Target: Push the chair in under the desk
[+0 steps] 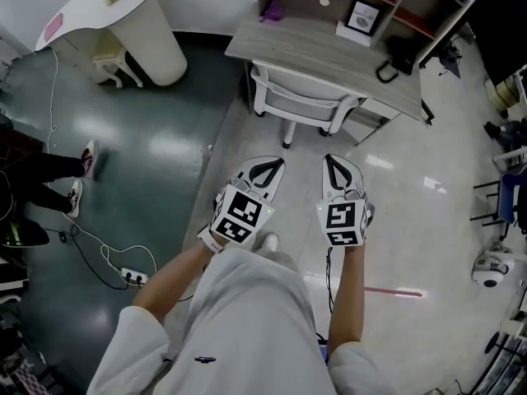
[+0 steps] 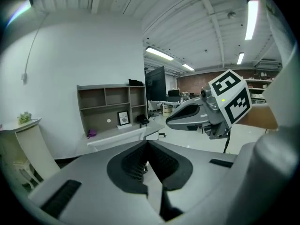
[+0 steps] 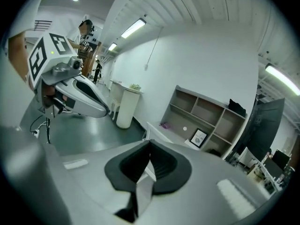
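Observation:
A white chair stands with its seat under the light wooden desk, its backrest toward me. My left gripper and right gripper hover side by side above the pale floor, a short way back from the chair and touching nothing. Both point toward the desk. In the left gripper view the left gripper has its jaws pressed together with nothing between them, and the chair shows beyond. The right gripper is likewise shut and empty in its own view.
A white pedestal table stands at the back left on the dark green floor. A power strip and cable lie at the left, near a person's feet. A framed picture and a black bag sit on the desk. A pink stick lies on the floor.

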Demonstrator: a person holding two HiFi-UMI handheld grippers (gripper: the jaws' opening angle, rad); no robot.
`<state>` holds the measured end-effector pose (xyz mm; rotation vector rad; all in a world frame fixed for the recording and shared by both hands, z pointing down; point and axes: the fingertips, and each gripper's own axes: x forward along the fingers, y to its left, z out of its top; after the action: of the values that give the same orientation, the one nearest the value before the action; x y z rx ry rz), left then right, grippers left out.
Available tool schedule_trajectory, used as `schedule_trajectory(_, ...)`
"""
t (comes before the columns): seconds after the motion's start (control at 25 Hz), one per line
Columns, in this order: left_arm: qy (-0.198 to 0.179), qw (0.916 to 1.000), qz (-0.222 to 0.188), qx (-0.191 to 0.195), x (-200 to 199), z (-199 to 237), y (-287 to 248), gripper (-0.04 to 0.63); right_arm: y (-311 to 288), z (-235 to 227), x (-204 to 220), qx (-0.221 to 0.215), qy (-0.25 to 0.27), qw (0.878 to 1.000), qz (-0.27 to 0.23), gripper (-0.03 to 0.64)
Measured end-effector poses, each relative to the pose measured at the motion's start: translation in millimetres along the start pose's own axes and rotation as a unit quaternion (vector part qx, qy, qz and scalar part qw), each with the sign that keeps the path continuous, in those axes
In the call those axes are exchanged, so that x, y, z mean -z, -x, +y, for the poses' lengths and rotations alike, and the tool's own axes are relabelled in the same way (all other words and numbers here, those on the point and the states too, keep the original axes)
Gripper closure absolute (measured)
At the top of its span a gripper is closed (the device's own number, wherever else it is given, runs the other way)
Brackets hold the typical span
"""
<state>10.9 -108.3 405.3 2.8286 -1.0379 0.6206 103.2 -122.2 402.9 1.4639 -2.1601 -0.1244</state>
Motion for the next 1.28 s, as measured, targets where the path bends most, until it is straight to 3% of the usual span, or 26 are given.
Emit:
schedule_trajectory(0.32,0.041,0.9977,-0.042,-0.034,-11,-25,49,0.589,56,11,-16,0.028,-0.05,0.997,-0.052,0.603)
schedule_trajectory(0.68,0.101,0.9915,-0.075,-0.032,-8,-39,84,0.589,107,8,-19,0.069,-0.103,0.988,-0.088,0.604)
schedule_trajectory(0.96,0.101,0.9904,-0.091,-0.024,-9,-45,98,0.589,132,15,-16,0.076,-0.142,0.982,-0.096,0.604)
schedule_trajectory(1.28,0.1,0.9899,-0.095,-0.033,-10,-43,100,0.589,129,31,-19,0.062,-0.13,0.983,-0.111,0.604)
